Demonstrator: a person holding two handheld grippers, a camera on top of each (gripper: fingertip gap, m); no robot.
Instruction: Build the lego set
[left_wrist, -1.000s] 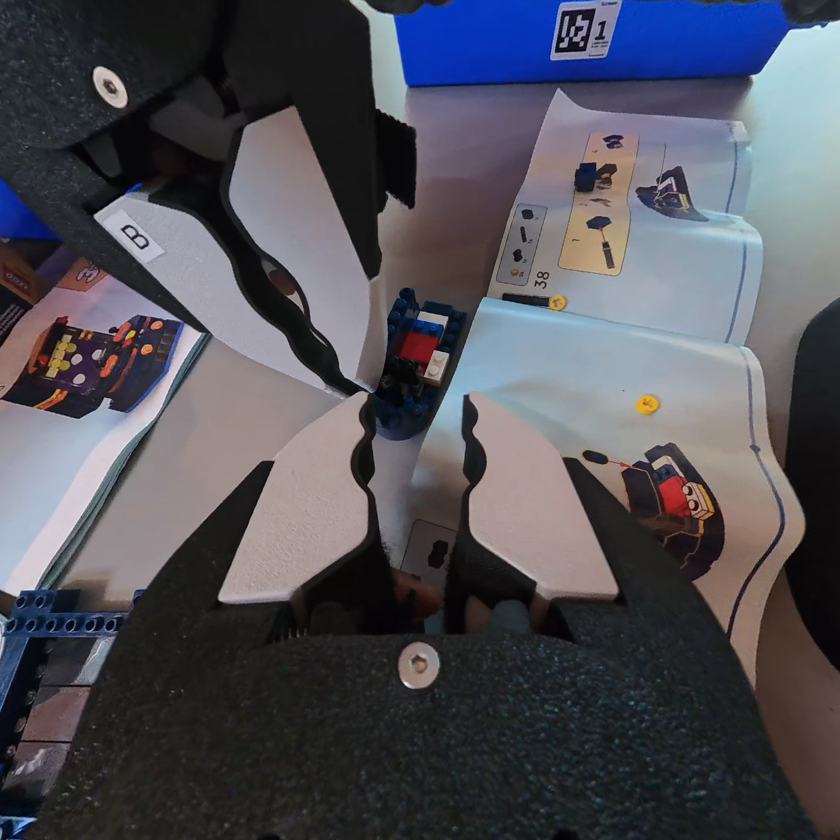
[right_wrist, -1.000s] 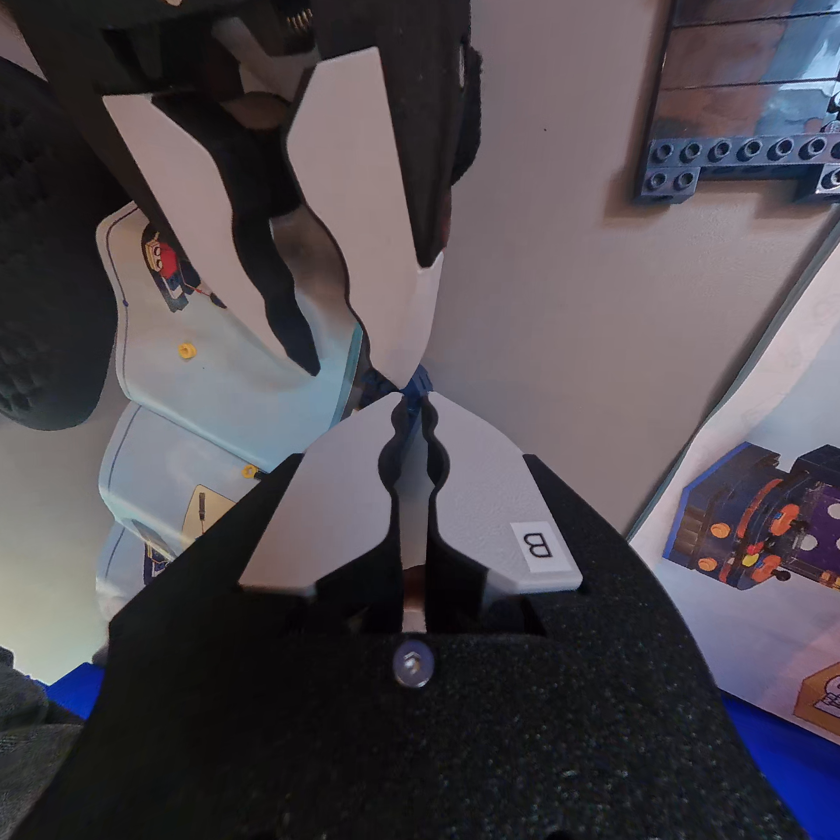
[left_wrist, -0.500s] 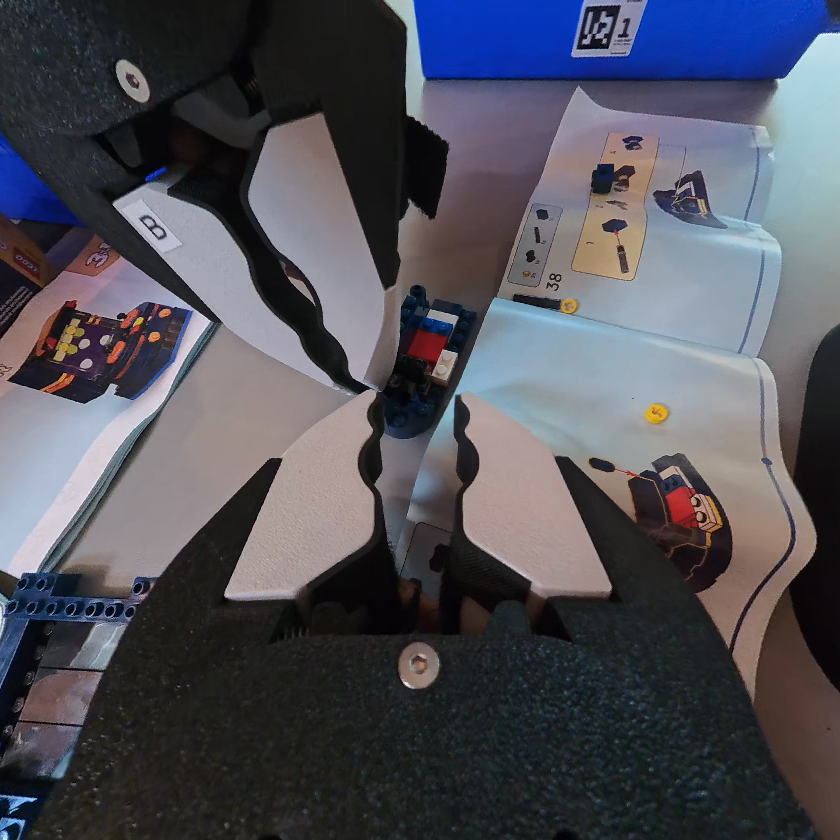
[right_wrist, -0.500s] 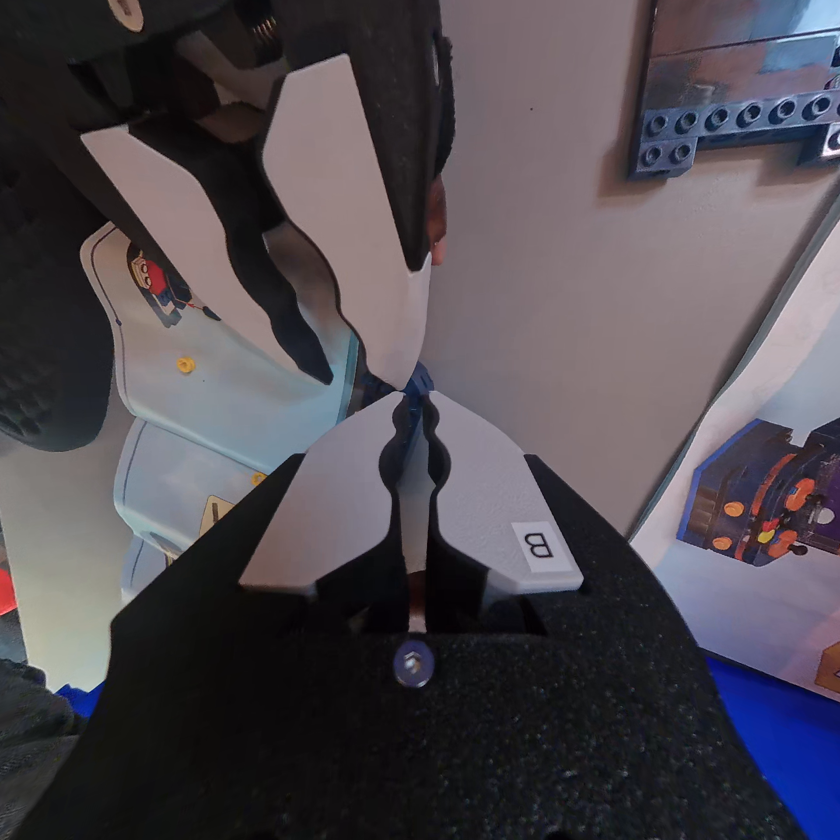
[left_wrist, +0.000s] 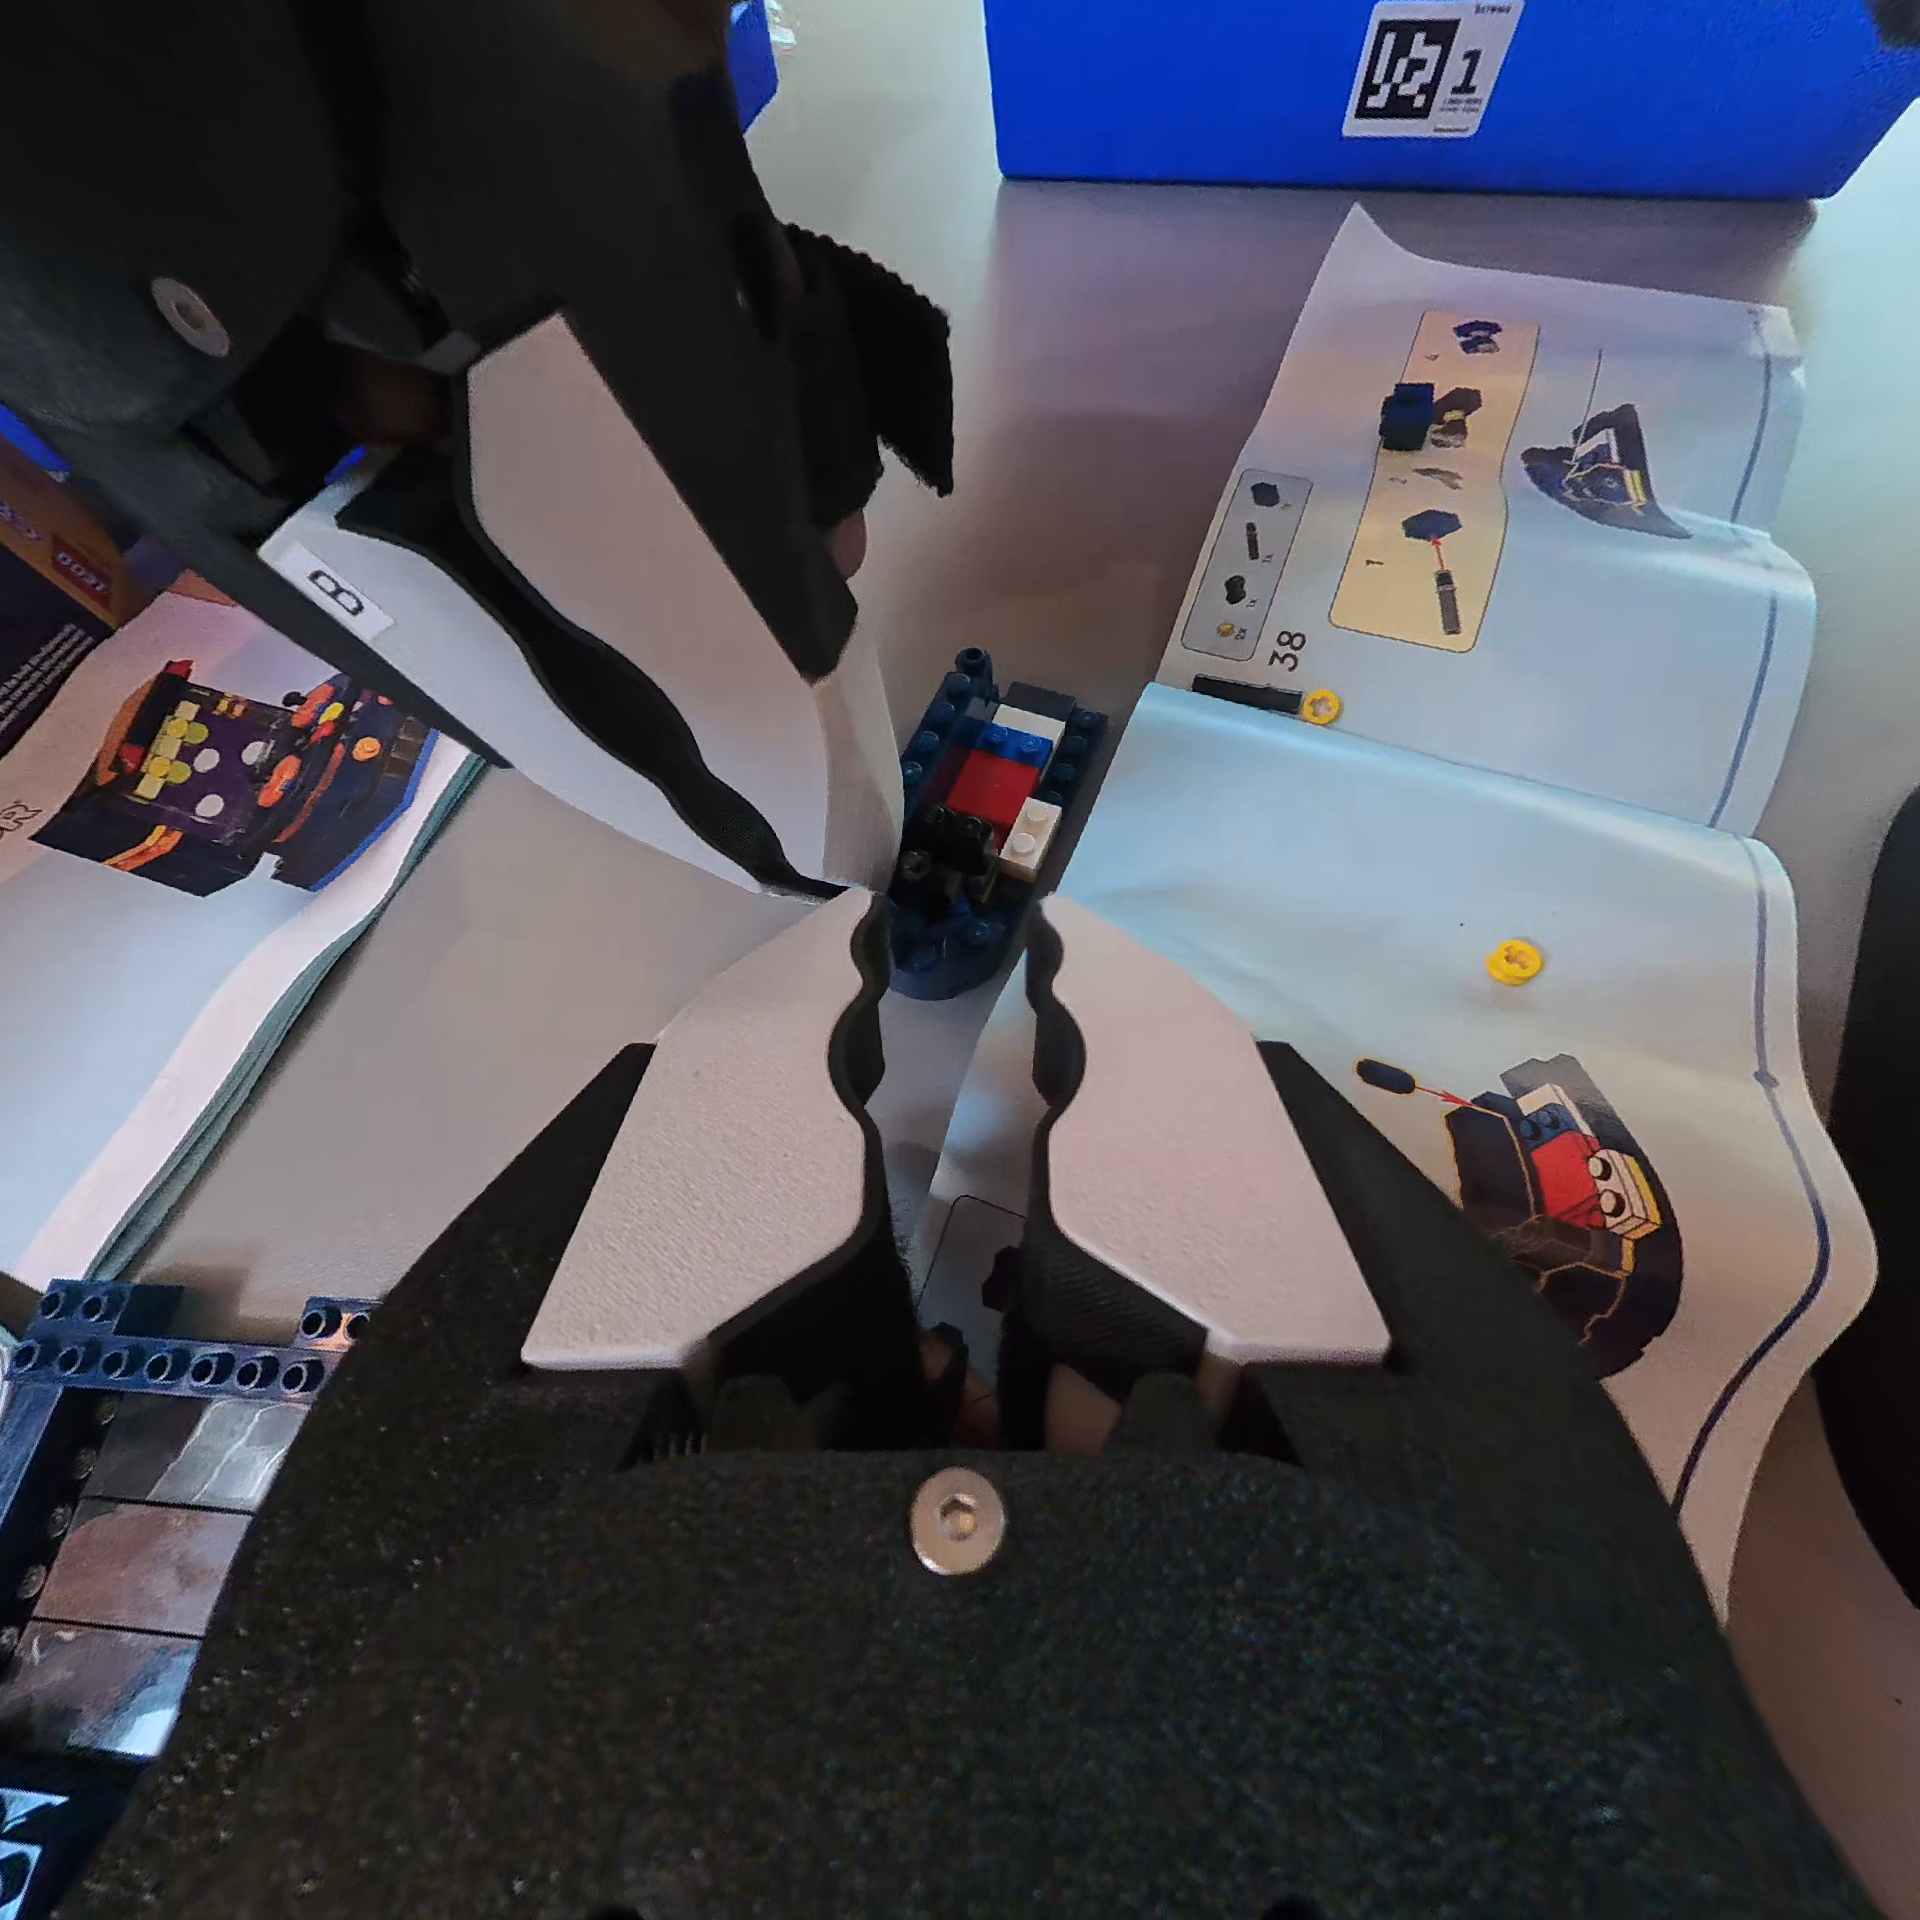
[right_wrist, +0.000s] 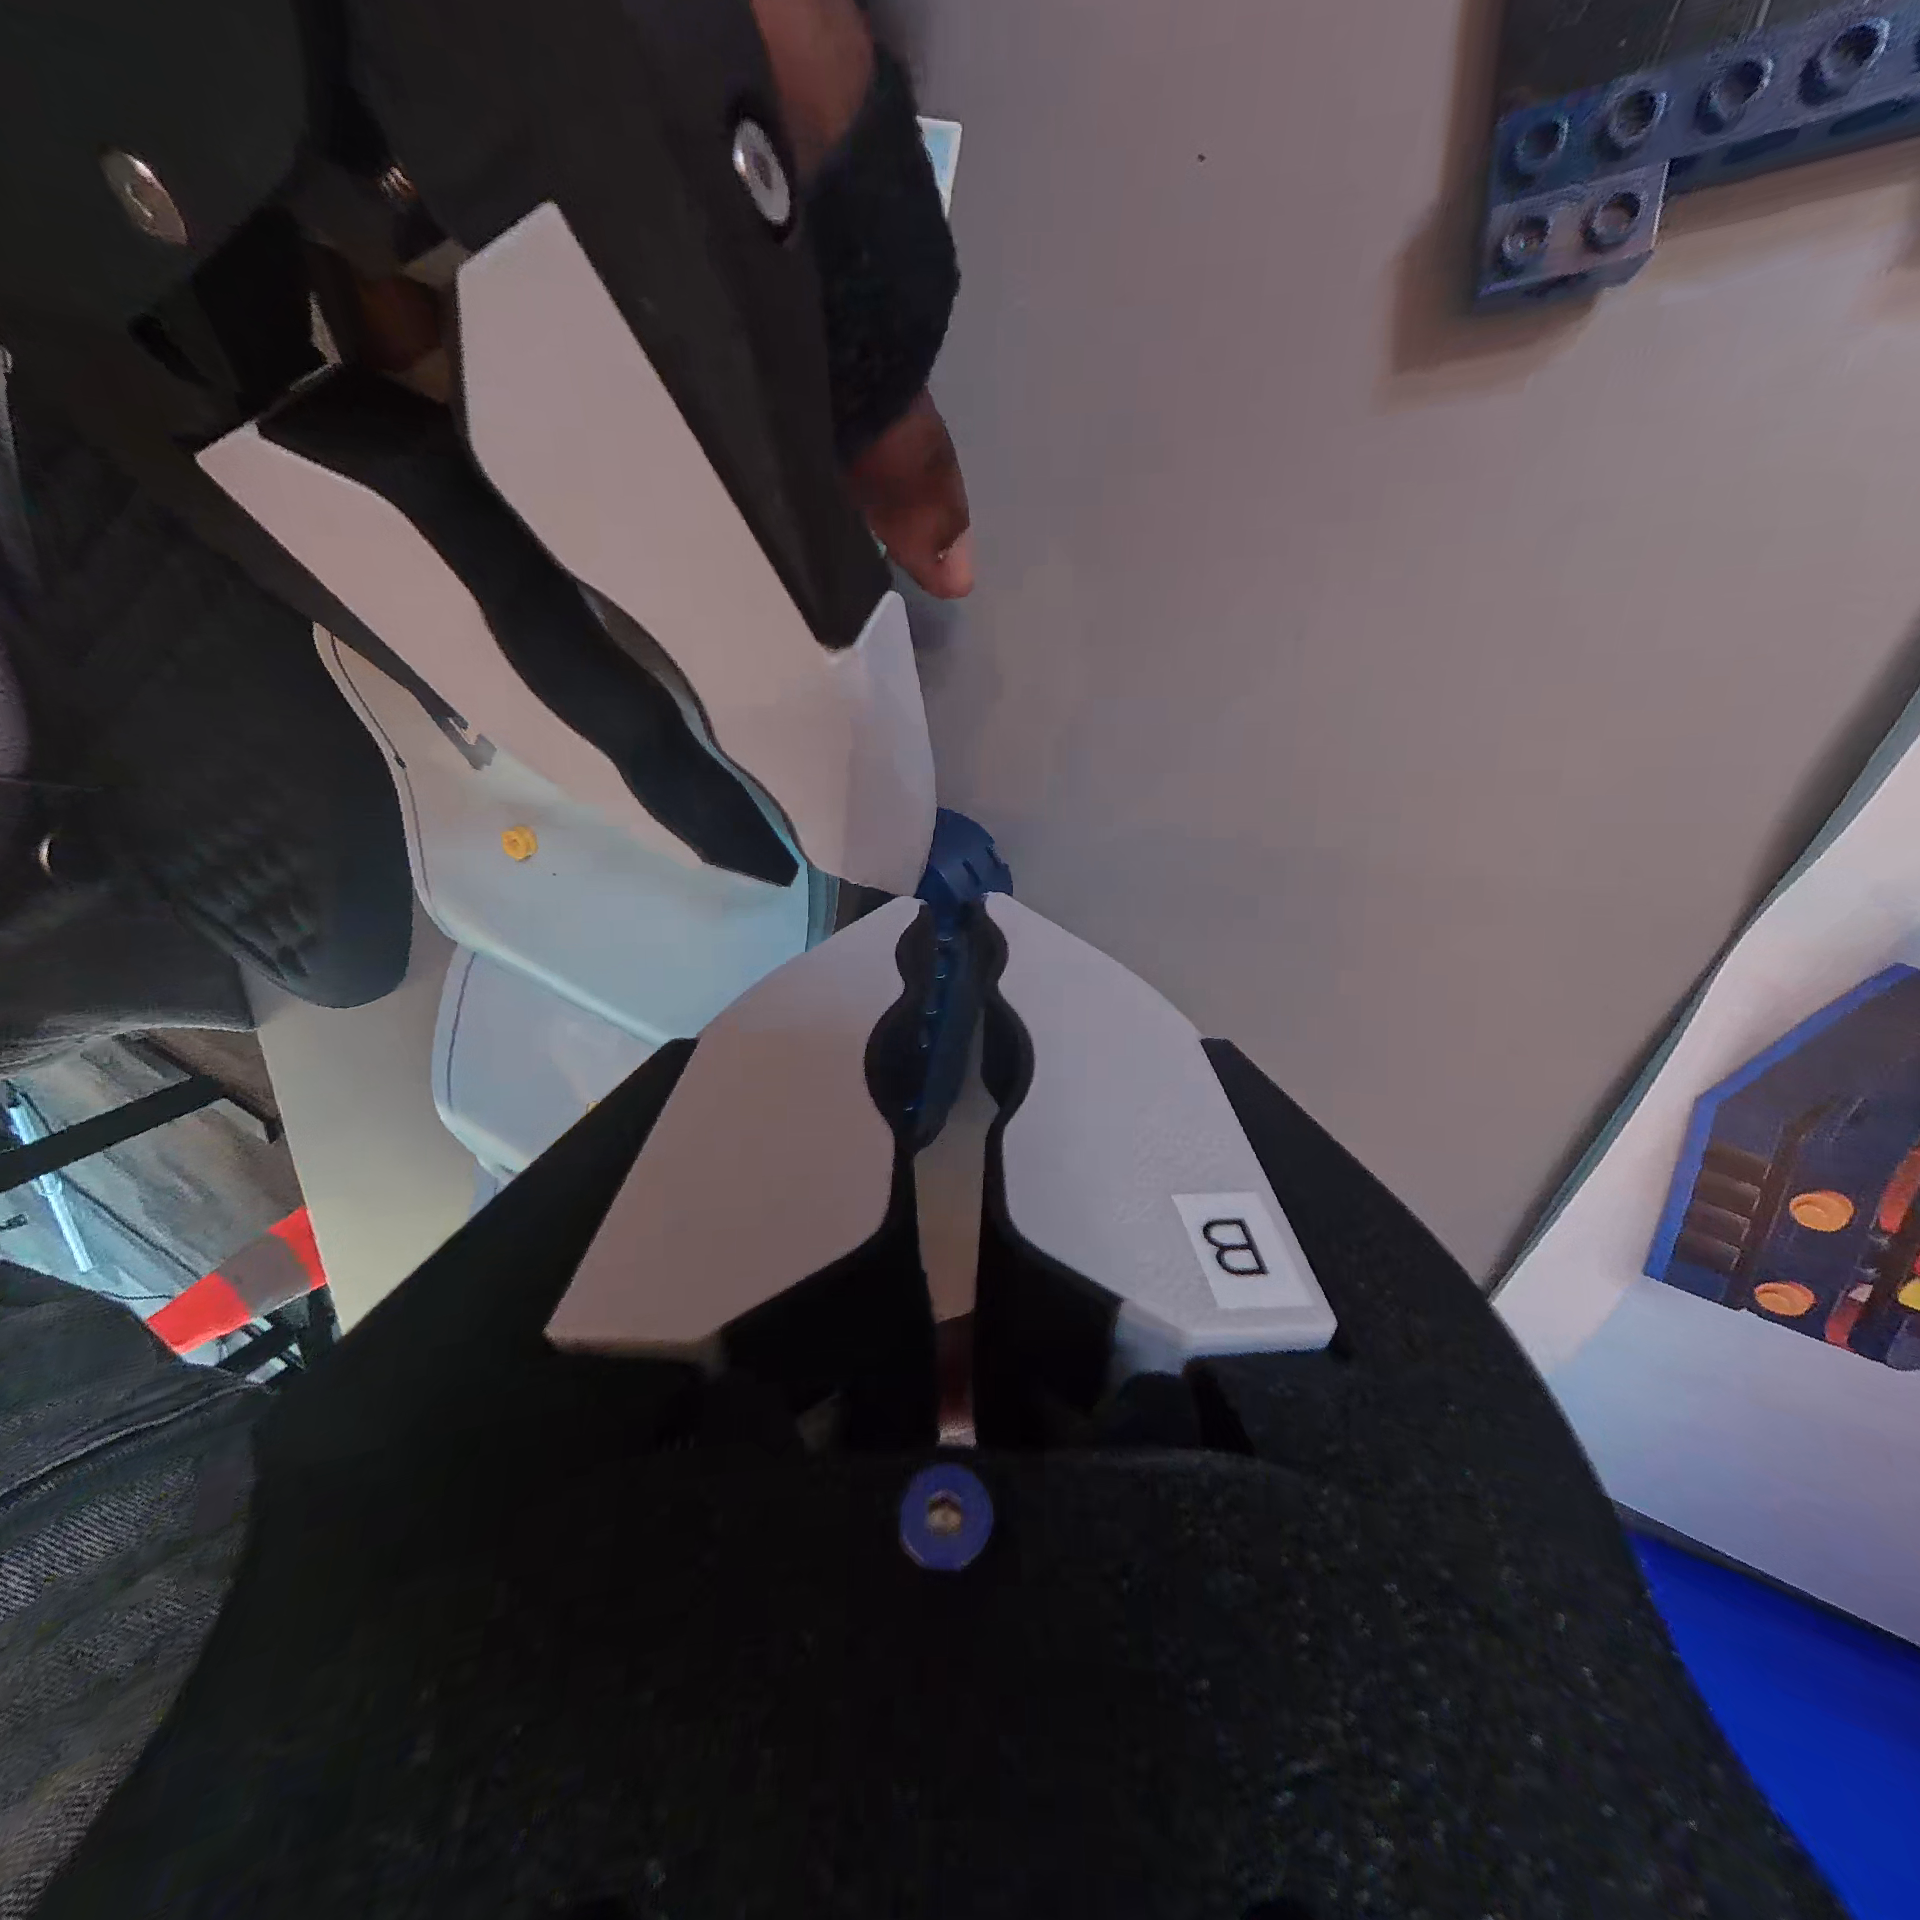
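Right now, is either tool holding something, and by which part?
The right tool is shut on the side edge of the small dark blue brick boat. The left tool straddles its rounded end, apparently without pressing.

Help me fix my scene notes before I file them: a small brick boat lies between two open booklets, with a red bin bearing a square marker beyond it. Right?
Not quite: the bin is blue, not red, as the left wrist view shows. The rest holds: the small brick boat lies between the picture booklet and the pale blue booklet, and the bin with its square marker stands beyond it.
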